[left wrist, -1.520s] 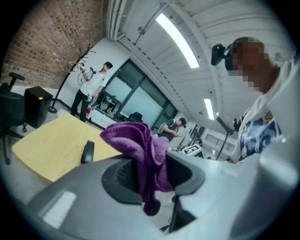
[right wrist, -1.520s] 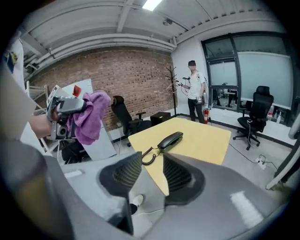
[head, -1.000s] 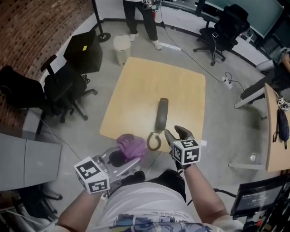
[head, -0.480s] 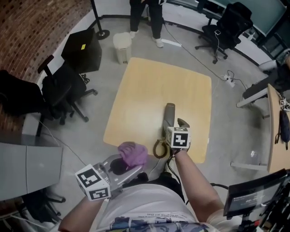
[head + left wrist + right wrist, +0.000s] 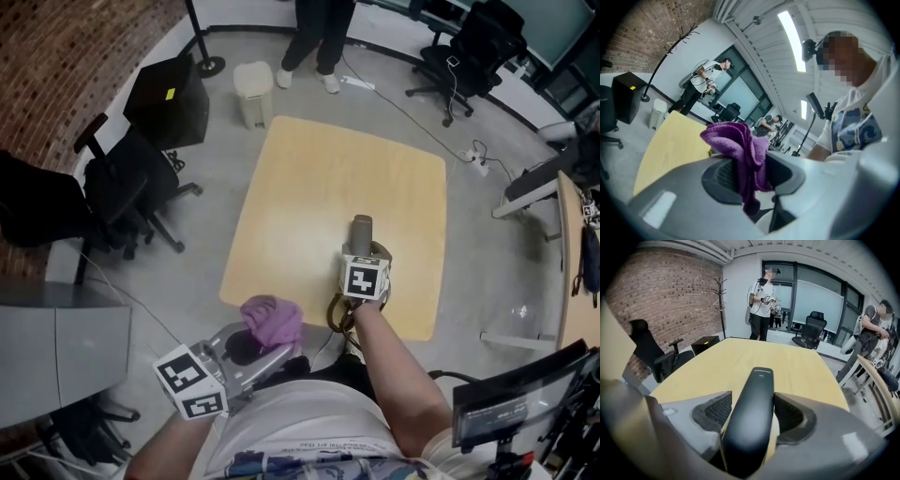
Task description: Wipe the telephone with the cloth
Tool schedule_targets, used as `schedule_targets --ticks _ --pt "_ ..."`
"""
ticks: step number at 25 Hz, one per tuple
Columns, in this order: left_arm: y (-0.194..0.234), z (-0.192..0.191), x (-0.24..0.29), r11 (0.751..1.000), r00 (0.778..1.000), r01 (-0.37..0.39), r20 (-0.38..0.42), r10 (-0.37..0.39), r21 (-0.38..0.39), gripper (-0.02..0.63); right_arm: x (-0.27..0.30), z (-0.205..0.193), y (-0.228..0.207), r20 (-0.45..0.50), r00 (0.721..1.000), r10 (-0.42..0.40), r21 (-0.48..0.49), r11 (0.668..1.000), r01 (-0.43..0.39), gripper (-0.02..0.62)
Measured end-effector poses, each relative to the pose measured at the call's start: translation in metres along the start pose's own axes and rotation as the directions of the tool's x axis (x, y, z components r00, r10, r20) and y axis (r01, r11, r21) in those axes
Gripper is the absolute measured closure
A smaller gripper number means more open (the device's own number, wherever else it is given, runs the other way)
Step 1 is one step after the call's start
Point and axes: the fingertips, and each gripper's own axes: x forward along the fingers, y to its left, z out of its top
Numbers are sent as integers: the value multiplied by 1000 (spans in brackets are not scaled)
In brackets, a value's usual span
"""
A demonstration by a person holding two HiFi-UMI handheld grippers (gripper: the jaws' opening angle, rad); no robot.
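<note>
A dark grey telephone handset (image 5: 361, 230) lies on the light wooden table (image 5: 319, 178), and its coiled cord (image 5: 336, 315) hangs over the near edge. My right gripper (image 5: 364, 253) has come down over the handset's near half. Its jaws have just been opening and stand open, with the handset (image 5: 757, 385) between the pads and a thin gap on the right side. My left gripper (image 5: 270, 341), held off the table's near left corner, is shut on a bunched purple cloth (image 5: 272, 319). The cloth (image 5: 740, 147) hangs down between that gripper's pads.
Black office chairs (image 5: 122, 178) and a black cabinet (image 5: 169, 98) stand left of the table, with a white bin (image 5: 253, 94) behind it. A person (image 5: 319, 37) stands at the far end. More chairs (image 5: 478, 42) sit far right, near another desk (image 5: 574, 272).
My right gripper moved from the table's near edge forward and down onto the handset, which now sits between its jaws. The left gripper with the cloth shifted only slightly.
</note>
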Motion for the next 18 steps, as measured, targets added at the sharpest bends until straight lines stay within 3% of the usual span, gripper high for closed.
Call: schedule_targets --ticks 8,18 --pt "11 0 -3 1000 1000 -2 9 2 -14 459 0 -5 -10 -17 999 -47 -5 999 47 333" --pt "10 2 8 1000 1000 24 10 -24 -7 459 -20 6 -17 47 999 14 39 999 -16 345"
